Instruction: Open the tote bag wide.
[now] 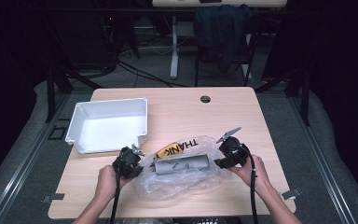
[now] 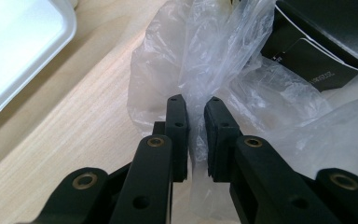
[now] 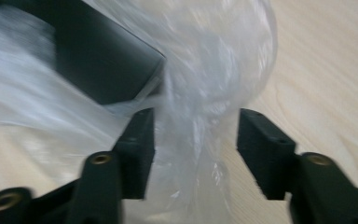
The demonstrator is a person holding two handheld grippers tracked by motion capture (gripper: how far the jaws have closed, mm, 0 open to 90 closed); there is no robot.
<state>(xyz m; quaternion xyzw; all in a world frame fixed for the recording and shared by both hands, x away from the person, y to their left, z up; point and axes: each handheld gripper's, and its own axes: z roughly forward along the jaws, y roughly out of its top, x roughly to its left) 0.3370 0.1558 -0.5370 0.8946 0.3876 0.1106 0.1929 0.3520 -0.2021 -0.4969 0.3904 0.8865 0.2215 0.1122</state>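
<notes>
Your grippers (image 1: 129, 161) (image 1: 230, 151) are black, each trailing a black cable (image 1: 117, 198). Their jaws are flat blocks on arms with brass-ringed holes. The right one carries a grey plate (image 1: 228, 134).

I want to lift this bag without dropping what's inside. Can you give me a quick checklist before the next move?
1. Left claw pinching the plastic bag: ok.
2. Right claw gripping the bag: not ok, its jaws stand apart with film loose between them.
3. Grey box fully inside the bag: cannot tell.
4. White tray apart from the bag: ok.
5. Bag resting on the table: ok.
</notes>
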